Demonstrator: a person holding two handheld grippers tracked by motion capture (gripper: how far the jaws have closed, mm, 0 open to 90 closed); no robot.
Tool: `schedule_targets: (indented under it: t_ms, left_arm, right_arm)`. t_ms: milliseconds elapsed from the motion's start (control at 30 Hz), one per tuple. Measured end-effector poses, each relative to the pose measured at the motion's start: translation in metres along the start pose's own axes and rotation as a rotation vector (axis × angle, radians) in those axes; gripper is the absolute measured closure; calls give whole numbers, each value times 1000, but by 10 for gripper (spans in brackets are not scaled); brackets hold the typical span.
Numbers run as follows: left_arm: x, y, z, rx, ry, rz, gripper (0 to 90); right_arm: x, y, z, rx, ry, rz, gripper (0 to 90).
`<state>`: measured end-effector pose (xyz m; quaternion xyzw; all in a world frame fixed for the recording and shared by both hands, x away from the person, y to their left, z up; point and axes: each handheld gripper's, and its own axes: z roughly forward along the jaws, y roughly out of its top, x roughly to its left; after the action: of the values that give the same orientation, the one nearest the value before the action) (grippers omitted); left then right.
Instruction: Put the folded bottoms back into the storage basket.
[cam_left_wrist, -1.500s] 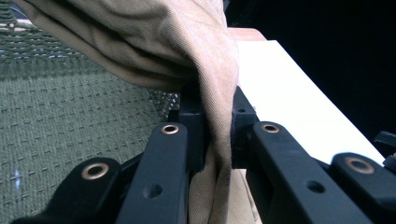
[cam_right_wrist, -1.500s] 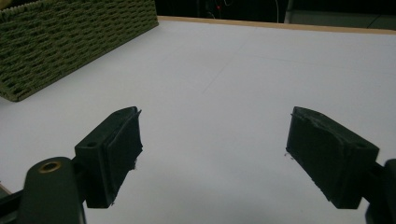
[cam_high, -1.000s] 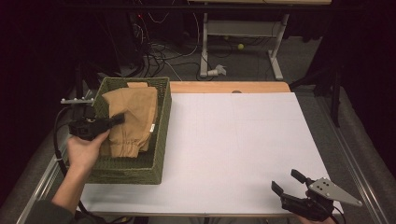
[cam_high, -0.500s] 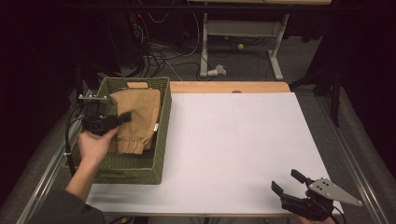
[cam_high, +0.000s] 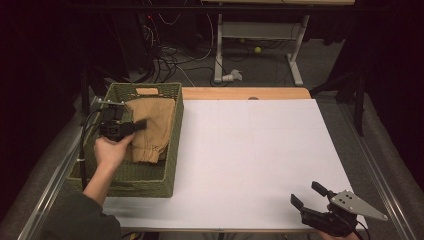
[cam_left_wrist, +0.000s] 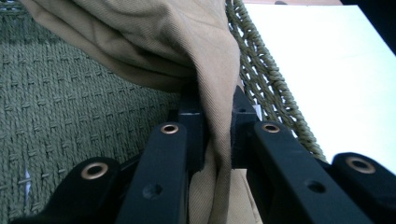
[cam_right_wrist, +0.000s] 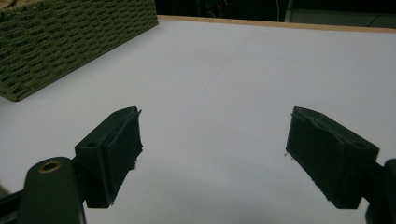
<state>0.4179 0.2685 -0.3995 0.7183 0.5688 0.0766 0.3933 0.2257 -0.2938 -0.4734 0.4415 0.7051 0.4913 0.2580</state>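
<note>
Pinching tan cloth between left gripper jaws, inside woven basket.

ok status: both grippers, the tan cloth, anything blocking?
Left gripper shut on tan cloth, inside green woven basket. Right gripper open, empty, over white table. Basket wall beside the cloth; table beyond it bare.

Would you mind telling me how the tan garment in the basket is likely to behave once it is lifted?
The tan garment probably hangs floppy: it folds where the left gripper pinches it. It looks light, thin twill. It may drag along the woven basket wall.
</note>
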Motion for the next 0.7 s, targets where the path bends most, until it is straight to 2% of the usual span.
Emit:
schedule_targets:
  t_ms: [267, 433, 700]
  left_arm:
    - [4, 2, 20, 38, 35, -6, 781]
    - [8, 3, 27, 43, 52, -16, 776]
    - [17, 2, 31, 46, 108, -17, 742]
  right_arm:
    - [0, 0, 0, 3, 0, 4, 193]
    - [-1, 0, 0, 3, 1, 6, 193]
    - [-1, 0, 0, 0, 4, 8, 193]
